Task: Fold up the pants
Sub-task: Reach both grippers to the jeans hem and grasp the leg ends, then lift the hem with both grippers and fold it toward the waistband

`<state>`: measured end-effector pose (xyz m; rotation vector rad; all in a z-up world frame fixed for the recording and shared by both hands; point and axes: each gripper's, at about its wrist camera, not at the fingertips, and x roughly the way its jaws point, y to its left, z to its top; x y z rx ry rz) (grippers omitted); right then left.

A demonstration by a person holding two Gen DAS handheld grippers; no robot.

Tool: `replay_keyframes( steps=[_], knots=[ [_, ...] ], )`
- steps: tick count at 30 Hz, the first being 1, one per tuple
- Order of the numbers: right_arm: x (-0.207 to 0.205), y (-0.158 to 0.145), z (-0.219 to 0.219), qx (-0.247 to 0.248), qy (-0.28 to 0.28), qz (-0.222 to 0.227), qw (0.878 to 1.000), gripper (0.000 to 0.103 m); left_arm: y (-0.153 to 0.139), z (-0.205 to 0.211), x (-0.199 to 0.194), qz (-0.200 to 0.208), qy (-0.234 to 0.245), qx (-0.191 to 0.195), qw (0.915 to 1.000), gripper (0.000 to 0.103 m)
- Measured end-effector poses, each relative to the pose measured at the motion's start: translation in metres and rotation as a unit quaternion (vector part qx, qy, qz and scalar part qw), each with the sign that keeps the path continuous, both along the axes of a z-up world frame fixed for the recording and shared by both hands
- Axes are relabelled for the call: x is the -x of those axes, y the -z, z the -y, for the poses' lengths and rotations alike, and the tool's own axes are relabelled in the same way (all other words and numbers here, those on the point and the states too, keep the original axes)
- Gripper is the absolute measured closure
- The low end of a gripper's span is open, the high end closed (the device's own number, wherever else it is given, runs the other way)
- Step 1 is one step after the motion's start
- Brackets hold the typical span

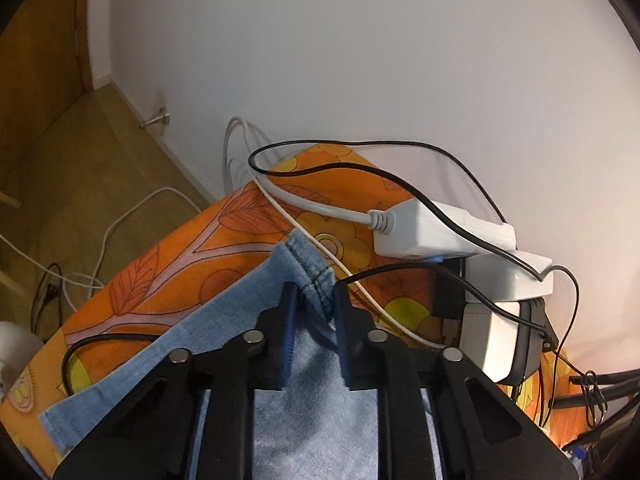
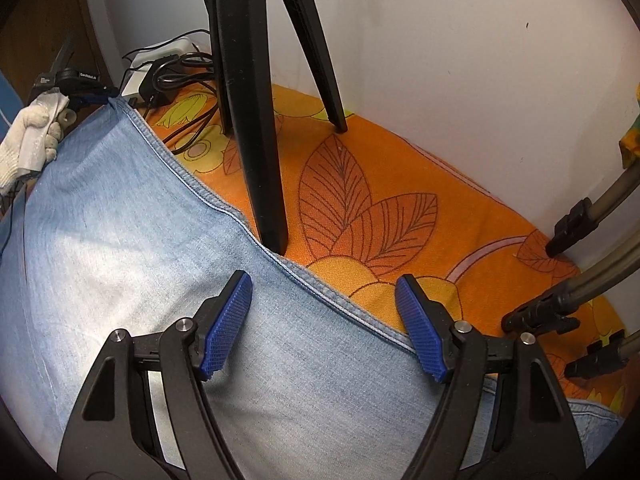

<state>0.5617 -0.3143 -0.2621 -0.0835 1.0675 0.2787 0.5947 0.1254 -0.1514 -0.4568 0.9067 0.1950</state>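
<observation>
Light blue denim pants lie on an orange flowered cloth. My left gripper is shut on the stitched hem corner, and the denim bunches up between its blue pads. In the right wrist view the pants spread across the lower left. Their long seamed edge runs diagonally between the fingers of my right gripper. That gripper is open and hovers just above the cloth, with nothing pinched. A white-gloved hand holds the left gripper at the pants' far corner.
White power strips and adapters with black and white cables crowd the cloth just beyond the hem. A black tripod leg stands at the pants' edge, and metal stand legs stand on the right. A white wall is close behind.
</observation>
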Motion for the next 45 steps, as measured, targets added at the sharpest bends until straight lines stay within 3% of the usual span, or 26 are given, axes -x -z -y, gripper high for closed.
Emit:
replay_keyframes(
  steps=[2,7,10,12,17,28,38,45],
  knots=[
    [0.003,-0.001,0.000,-0.002,-0.001,0.000,1.000,0.028,-0.002,0.000,0.004,0.008,0.002,0.000,1.0000,0.091],
    [0.010,-0.006,-0.006,-0.002,-0.018,0.001,1.000,0.051,-0.012,-0.001,0.015,0.031,0.002,0.004,0.9995,0.092],
    [0.014,-0.009,-0.008,0.006,-0.019,0.001,1.000,0.081,-0.018,-0.002,0.020,0.039,0.005,0.005,0.9992,0.093],
    [0.017,-0.010,-0.007,0.012,-0.016,0.002,1.000,0.090,-0.022,-0.003,0.024,0.042,0.005,0.012,0.9990,0.093],
    [0.032,-0.026,-0.013,0.028,-0.017,0.022,0.999,0.094,-0.042,-0.001,0.037,0.061,0.018,-0.003,0.9980,0.093],
    [0.089,-0.104,-0.020,0.044,-0.014,0.059,0.997,0.095,-0.091,-0.017,0.089,0.104,0.028,0.015,0.9940,0.093],
    [0.183,-0.180,-0.057,0.066,-0.044,0.084,0.993,0.095,-0.130,-0.045,0.195,0.153,0.033,0.049,0.9864,0.094],
    [0.253,-0.203,-0.081,0.080,-0.067,0.076,0.992,0.095,-0.125,-0.062,0.276,0.159,0.037,0.060,0.9847,0.094]
  ],
)
